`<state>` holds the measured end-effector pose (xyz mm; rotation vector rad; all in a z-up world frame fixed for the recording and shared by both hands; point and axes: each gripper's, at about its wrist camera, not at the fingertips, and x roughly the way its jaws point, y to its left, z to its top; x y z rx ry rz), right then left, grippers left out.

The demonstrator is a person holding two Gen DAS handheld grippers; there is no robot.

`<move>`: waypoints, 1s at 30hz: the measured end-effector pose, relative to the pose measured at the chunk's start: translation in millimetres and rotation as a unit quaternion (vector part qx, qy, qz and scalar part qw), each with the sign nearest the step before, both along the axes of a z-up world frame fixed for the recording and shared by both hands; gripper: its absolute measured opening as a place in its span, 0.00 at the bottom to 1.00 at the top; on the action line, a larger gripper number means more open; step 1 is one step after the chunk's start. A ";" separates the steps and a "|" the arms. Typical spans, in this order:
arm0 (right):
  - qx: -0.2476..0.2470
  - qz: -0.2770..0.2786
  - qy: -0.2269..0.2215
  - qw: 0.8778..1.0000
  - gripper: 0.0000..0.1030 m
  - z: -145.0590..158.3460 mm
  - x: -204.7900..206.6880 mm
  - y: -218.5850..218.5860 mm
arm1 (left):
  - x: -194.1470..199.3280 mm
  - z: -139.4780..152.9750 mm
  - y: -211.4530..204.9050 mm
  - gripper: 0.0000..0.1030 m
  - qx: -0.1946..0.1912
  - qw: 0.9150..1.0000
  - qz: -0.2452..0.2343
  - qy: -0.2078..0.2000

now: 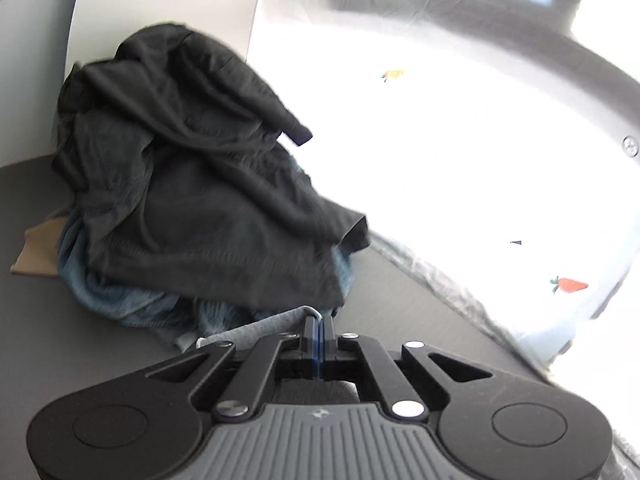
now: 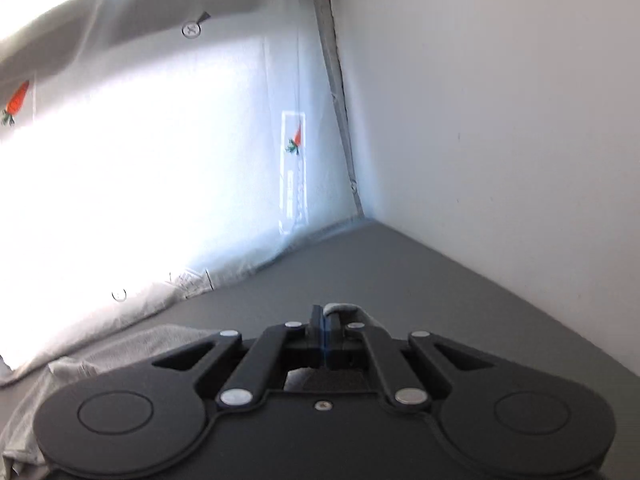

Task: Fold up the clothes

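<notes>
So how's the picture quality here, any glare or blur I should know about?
Left wrist view: the backlit plastic sheet is blown out to white, and the black garment on the clothes pile is slightly motion-blurred. Right wrist view: the same sheet glares on the left, while the white wall is evenly lit. Both views show fisheye bending.

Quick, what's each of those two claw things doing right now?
Left gripper: shut on the light grey garment.
Right gripper: shut on the same garment's edge.
</notes>
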<state>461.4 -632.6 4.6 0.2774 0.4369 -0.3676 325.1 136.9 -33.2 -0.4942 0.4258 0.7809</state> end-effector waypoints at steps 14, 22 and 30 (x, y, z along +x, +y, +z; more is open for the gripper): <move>-0.014 -0.016 -0.054 0.998 0.00 48.6 -124.8 -30.3 | -120.4 40.1 -41.8 0.00 0.043 0.999 -0.011 -0.004; 0.000 -0.025 0.183 0.983 0.01 -97.4 -171.6 -41.5 | -170.6 -112.4 -43.9 0.01 -0.044 0.981 -0.008 0.188; -0.005 -0.012 0.236 0.972 0.08 -124.7 -182.7 -29.5 | -187.2 -137.9 -59.1 0.10 -0.033 0.971 -0.042 0.235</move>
